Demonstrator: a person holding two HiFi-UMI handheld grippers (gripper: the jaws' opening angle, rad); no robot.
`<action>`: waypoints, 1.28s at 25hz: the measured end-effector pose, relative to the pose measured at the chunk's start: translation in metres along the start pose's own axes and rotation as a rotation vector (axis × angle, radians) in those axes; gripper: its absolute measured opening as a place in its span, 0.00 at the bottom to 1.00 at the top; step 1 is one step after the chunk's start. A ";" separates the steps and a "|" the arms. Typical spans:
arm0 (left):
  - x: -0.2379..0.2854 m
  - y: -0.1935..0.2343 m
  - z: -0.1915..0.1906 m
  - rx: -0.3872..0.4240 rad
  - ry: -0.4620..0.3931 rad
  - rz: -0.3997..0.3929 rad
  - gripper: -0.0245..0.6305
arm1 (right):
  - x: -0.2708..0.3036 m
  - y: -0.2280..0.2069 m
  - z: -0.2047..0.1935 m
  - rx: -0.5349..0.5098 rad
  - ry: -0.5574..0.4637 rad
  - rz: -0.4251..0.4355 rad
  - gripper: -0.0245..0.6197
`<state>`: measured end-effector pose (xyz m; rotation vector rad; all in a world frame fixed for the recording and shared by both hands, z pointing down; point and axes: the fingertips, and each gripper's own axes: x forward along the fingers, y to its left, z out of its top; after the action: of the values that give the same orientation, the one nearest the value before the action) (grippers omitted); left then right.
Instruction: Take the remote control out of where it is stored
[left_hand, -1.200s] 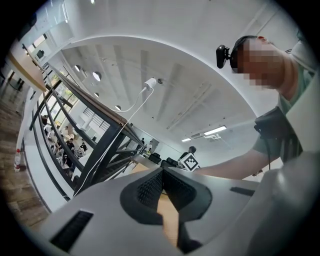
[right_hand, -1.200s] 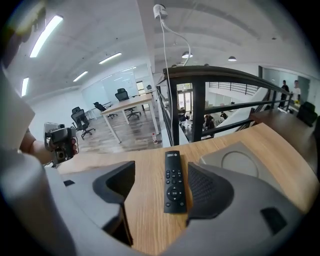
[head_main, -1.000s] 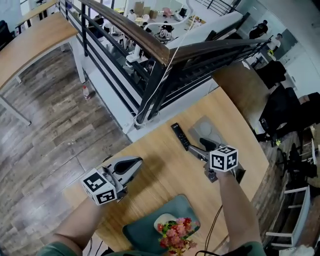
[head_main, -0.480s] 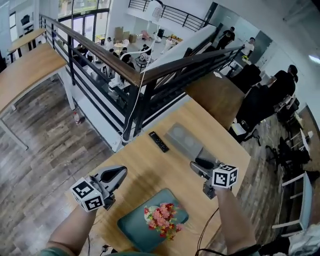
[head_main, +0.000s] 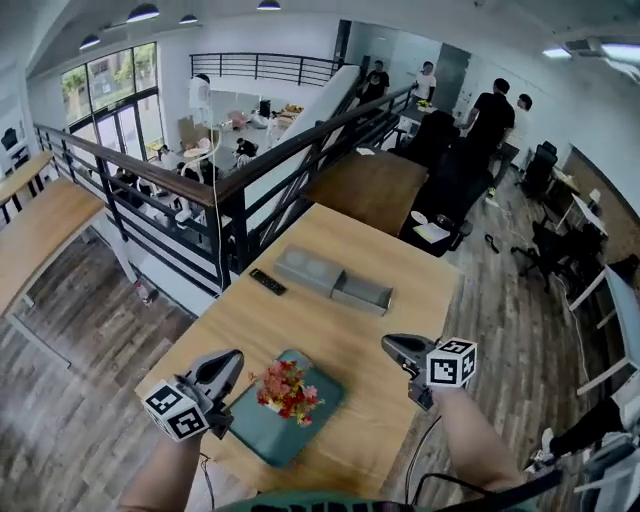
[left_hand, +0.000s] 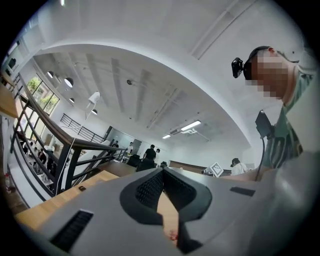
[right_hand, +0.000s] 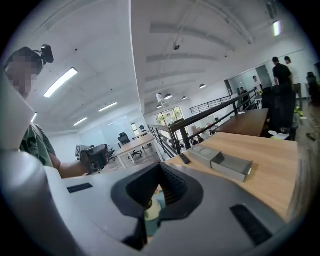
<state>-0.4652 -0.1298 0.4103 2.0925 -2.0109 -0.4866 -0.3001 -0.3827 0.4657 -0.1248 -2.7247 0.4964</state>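
The black remote control (head_main: 268, 282) lies flat on the wooden table (head_main: 400, 250), just left of a grey storage box (head_main: 312, 268) whose drawer (head_main: 362, 294) stands pulled out. In the right gripper view the remote (right_hand: 184, 159) and the box (right_hand: 220, 162) lie far ahead. My right gripper (head_main: 390, 344) hangs over the table's near right part, well short of the box. Its jaws have just been closing and are now shut, with nothing between them. My left gripper (head_main: 230, 360) is at the near left corner, shut and empty.
A teal tray (head_main: 310, 410) with a bunch of flowers (head_main: 285, 388) sits on the near part of the table between my grippers. A dark railing (head_main: 230, 190) runs behind the table. Several people stand at the back right by office chairs.
Both grippers have drawn back from the box and the remote toward the near edge and have risen. The head view has tipped up and now shows the whole table.
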 end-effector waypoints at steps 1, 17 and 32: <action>0.000 -0.022 -0.002 0.003 -0.005 -0.009 0.04 | -0.021 0.008 -0.010 0.001 -0.010 0.001 0.05; -0.074 -0.297 -0.048 0.051 -0.077 -0.018 0.04 | -0.315 0.101 -0.123 0.087 -0.170 0.005 0.05; -0.130 -0.363 -0.056 0.043 -0.060 -0.098 0.04 | -0.368 0.201 -0.166 0.100 -0.227 0.027 0.05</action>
<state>-0.1103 0.0152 0.3426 2.2358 -1.9745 -0.5332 0.1069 -0.1962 0.4136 -0.0834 -2.9139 0.6922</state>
